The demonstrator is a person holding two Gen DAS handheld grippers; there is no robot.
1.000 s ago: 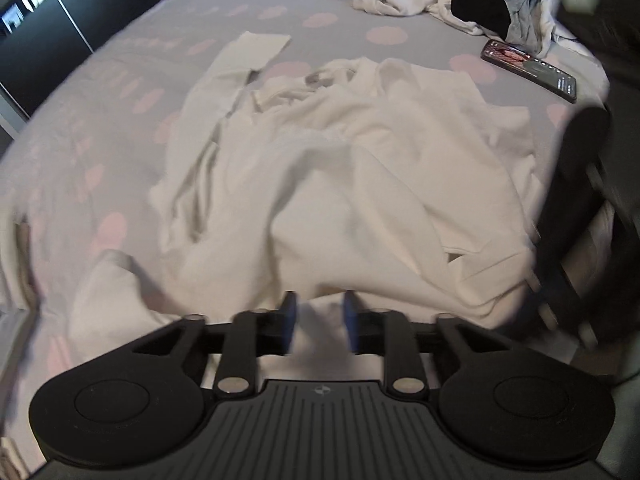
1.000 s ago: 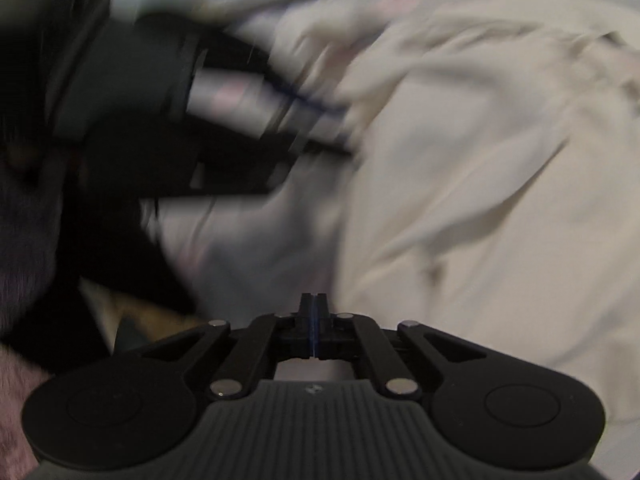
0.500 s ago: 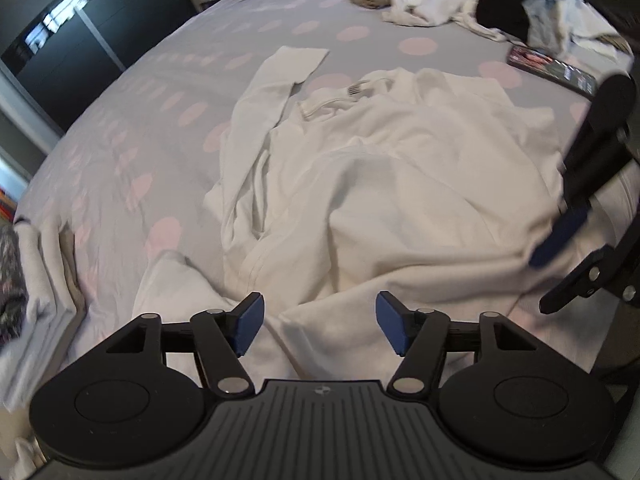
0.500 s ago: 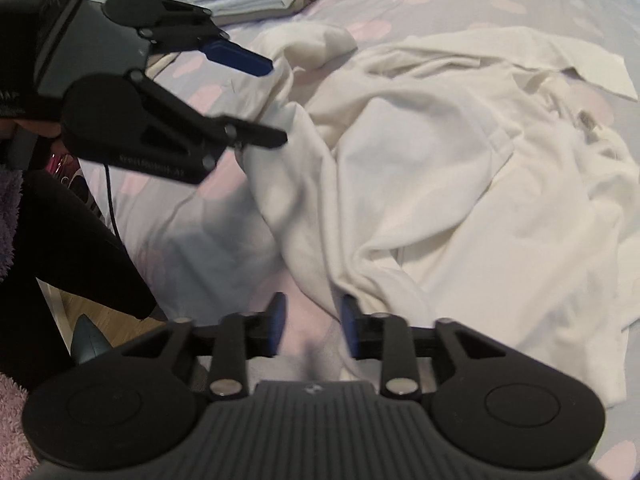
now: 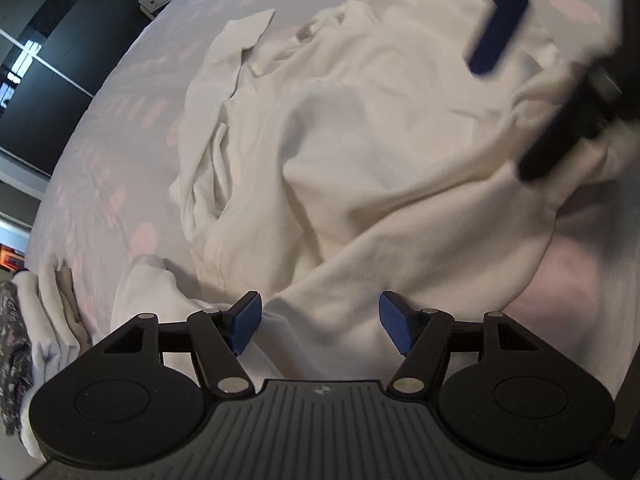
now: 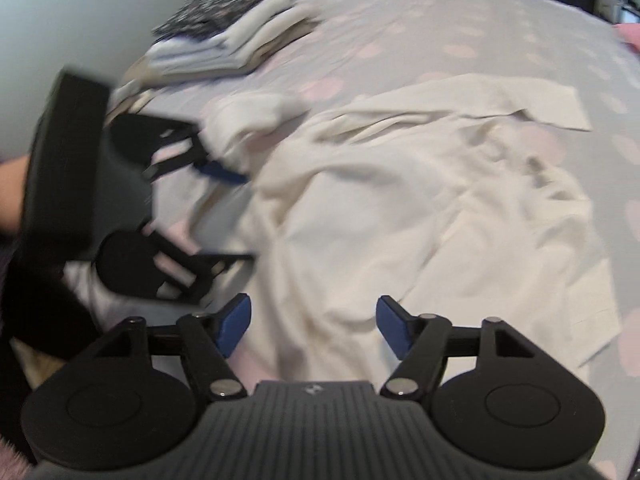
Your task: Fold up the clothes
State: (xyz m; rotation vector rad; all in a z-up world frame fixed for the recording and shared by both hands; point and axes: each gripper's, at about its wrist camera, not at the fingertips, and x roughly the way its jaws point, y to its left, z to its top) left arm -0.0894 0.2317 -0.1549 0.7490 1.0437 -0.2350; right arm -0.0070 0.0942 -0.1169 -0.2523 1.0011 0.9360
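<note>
A cream long-sleeved top (image 5: 360, 152) lies crumpled on the grey bedspread with pink dots (image 5: 120, 128), one sleeve (image 5: 236, 48) stretched toward the far side. My left gripper (image 5: 320, 322) hovers open just above the top's near hem, holding nothing. The right gripper (image 5: 520, 92) shows blurred at the upper right of the left wrist view. In the right wrist view the same top (image 6: 400, 216) spreads ahead of my right gripper (image 6: 313, 326), which is open and empty over its near edge. The left gripper (image 6: 224, 216) appears there, blurred, at the left.
A stack of folded clothes (image 6: 232, 44) sits on the bed's far left in the right wrist view, and at the left edge (image 5: 36, 320) in the left wrist view. Dark wardrobe doors (image 5: 48, 40) stand beyond the bed. A person's dark sleeve (image 6: 36, 304) is at the left.
Both grippers have let go of the top and opened wide. The top has dropped flatter onto the bed. Both grippers have shifted; the right one now reaches over the top's right side.
</note>
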